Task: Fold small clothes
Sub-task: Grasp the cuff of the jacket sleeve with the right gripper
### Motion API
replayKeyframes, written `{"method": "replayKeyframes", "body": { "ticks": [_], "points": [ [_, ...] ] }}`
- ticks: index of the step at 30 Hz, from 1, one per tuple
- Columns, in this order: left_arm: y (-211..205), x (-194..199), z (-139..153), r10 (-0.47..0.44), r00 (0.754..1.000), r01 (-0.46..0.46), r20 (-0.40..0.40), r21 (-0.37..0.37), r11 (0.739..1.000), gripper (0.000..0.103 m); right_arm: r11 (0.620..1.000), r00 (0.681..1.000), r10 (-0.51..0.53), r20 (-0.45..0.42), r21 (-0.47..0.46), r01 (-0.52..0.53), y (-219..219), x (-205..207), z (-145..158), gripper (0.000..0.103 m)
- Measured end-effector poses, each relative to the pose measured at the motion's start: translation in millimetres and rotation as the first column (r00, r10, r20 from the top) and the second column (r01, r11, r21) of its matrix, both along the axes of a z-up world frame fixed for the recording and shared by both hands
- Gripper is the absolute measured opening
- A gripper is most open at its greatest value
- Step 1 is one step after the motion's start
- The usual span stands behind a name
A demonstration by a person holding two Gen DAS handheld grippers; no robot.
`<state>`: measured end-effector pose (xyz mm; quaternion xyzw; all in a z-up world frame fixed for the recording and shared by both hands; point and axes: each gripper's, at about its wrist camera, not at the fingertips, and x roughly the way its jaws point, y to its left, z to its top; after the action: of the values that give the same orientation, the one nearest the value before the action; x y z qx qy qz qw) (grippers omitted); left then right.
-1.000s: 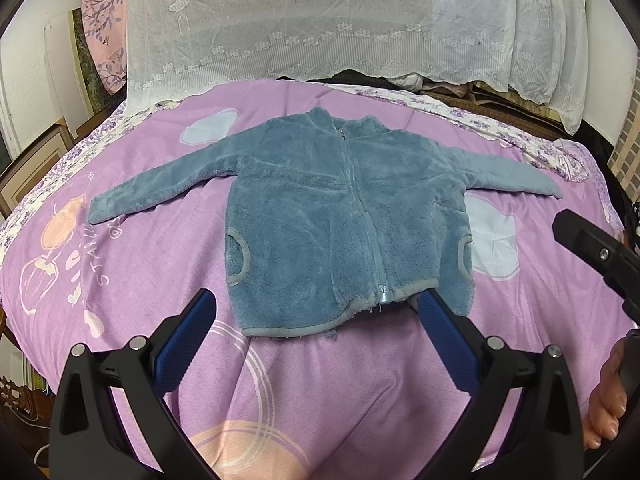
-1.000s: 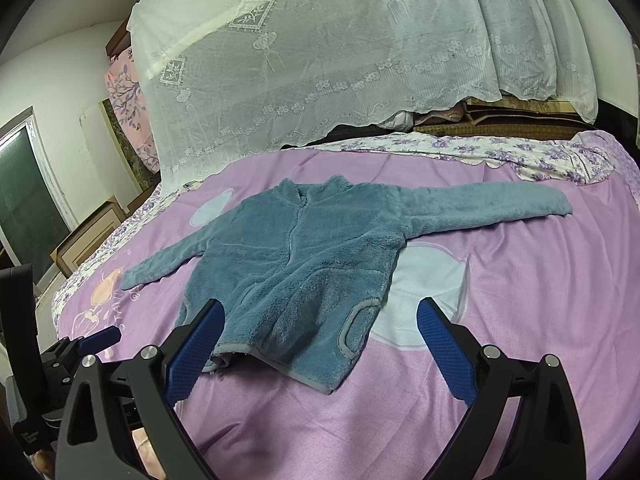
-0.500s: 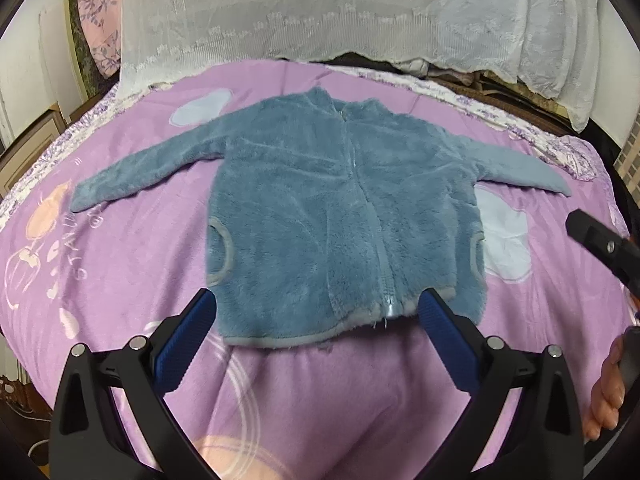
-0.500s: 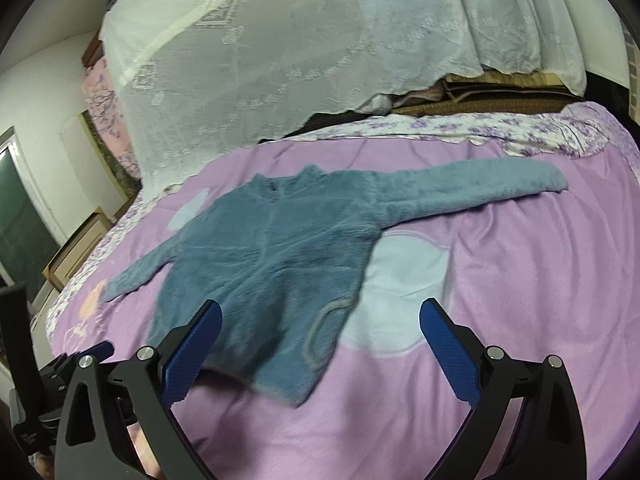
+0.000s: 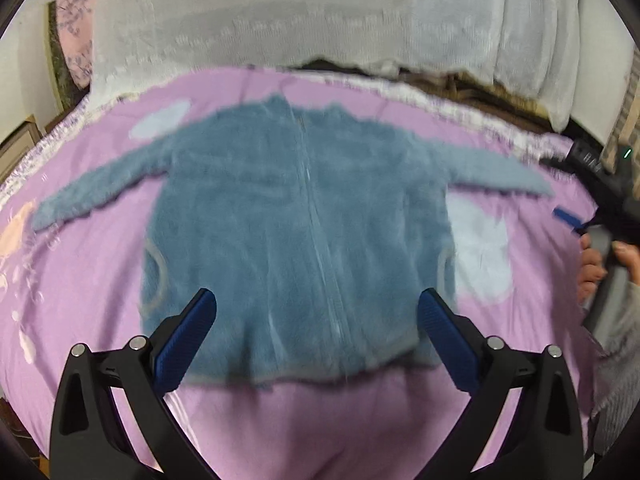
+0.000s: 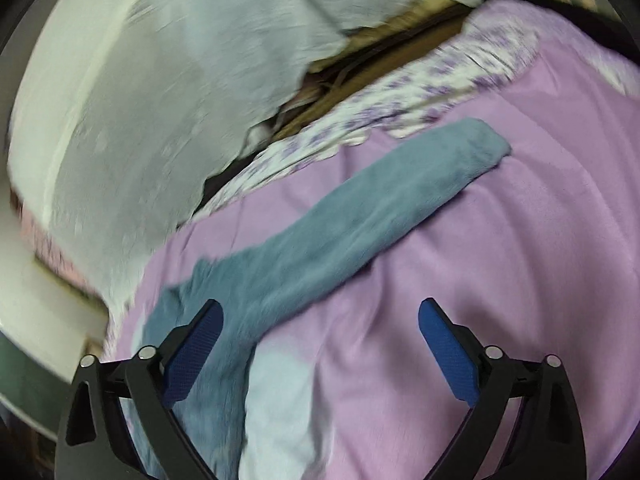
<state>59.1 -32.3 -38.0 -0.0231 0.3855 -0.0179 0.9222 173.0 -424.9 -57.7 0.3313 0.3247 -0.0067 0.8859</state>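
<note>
A small blue fleece jacket [image 5: 296, 232] lies flat on the purple bed cover [image 5: 92, 264], zipped, front up, both sleeves spread out. My left gripper [image 5: 316, 320] is open and empty, hovering over the jacket's lower hem. My right gripper [image 6: 320, 332] is open and empty, above the bed beside the jacket's right sleeve [image 6: 360, 208], whose cuff points to the upper right. The right gripper also shows at the right edge of the left wrist view [image 5: 568, 216], held in a hand, near that sleeve's cuff.
White lace curtains [image 5: 320, 16] hang behind the bed. A floral sheet edge [image 6: 400, 96] and dark wooden bed frame [image 6: 384, 56] run along the far side. A picture frame [image 5: 16, 144] stands at the left.
Both grippers have moved forward. The left is now over the jacket's hem. The right has swung to the right and closer to the right sleeve.
</note>
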Motion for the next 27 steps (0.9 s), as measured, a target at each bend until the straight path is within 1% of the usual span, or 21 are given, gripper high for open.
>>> {"method": "replayKeyframes", "body": {
  "ticks": [2,3,4,6,8,10,12,14,15,18,20,21,22,23,25,26,27],
  "points": [
    [2,8,10,0.016,1.000,-0.016,0.013,0.012,1.000,0.099,0.997,0.999,-0.038,-0.018,0.073,0.039,-20,22,-9,0.091],
    [3,12,13,0.020,1.000,-0.020,0.008,0.012,1.000,0.099,0.991,0.998,-0.052,-0.025,0.122,0.055,-29,33,-16,0.087],
    [3,18,15,0.022,1.000,-0.022,0.005,0.011,1.000,0.099,0.986,0.997,-0.063,-0.037,0.151,0.068,-35,39,-20,0.084],
    [0,27,18,0.022,1.000,-0.022,-0.003,0.012,1.000,0.099,0.967,0.992,-0.091,-0.086,0.229,0.109,-48,56,-37,0.080],
    [-10,39,20,0.004,1.000,-0.004,-0.009,0.030,1.000,0.099,0.952,0.985,-0.119,-0.122,0.266,0.149,-57,64,-49,0.075],
    [-19,48,22,-0.011,1.000,0.012,-0.009,0.064,0.998,0.099,0.945,0.982,-0.138,-0.127,0.281,0.169,-64,69,-57,0.070],
    [-26,65,26,-0.013,1.000,0.012,0.005,0.104,0.995,0.099,0.943,0.980,-0.158,-0.123,0.277,0.187,-72,76,-59,0.067],
    [-25,88,28,0.015,1.000,-0.015,0.003,0.121,0.993,0.099,0.936,0.976,-0.181,-0.124,0.281,0.210,-81,83,-60,0.067],
    [-23,100,28,0.022,1.000,-0.021,-0.012,0.110,0.994,0.099,0.932,0.973,-0.193,-0.125,0.285,0.222,-86,87,-61,0.067],
    [-19,141,26,0.038,0.995,-0.033,-0.094,0.058,0.998,0.099,0.927,0.967,-0.226,-0.117,0.280,0.250,-96,95,-60,0.067],
    [-21,158,25,0.032,0.992,-0.027,-0.118,0.043,0.999,0.099,0.931,0.966,-0.237,-0.102,0.262,0.256,-100,100,-60,0.066],
    [-27,171,24,0.027,0.991,-0.021,-0.131,0.052,0.998,0.099,0.935,0.967,-0.237,-0.094,0.249,0.253,-100,101,-61,0.064],
    [-33,179,22,0.023,0.991,-0.015,-0.135,0.062,0.998,0.099,0.941,0.968,-0.235,-0.086,0.230,0.248,-99,102,-61,0.059],
    [-42,193,20,0.012,0.990,-0.001,-0.143,0.081,0.997,0.099,0.952,0.970,-0.230,-0.076,0.189,0.241,-98,104,-62,0.055],
    [-59,216,13,0.004,0.988,0.013,-0.156,0.110,0.994,0.099,0.967,0.974,-0.220,-0.061,0.117,0.226,-95,107,-62,0.037],
    [-66,226,9,0.005,0.987,0.014,-0.162,0.119,0.993,0.099,0.969,0.975,-0.214,-0.055,0.110,0.219,-95,106,-63,0.032],
    [-74,234,3,-0.002,0.985,0.023,-0.174,0.122,0.992,0.099,0.969,0.976,-0.211,-0.055,0.117,0.217,-97,106,-65,0.025]
  ]
}}
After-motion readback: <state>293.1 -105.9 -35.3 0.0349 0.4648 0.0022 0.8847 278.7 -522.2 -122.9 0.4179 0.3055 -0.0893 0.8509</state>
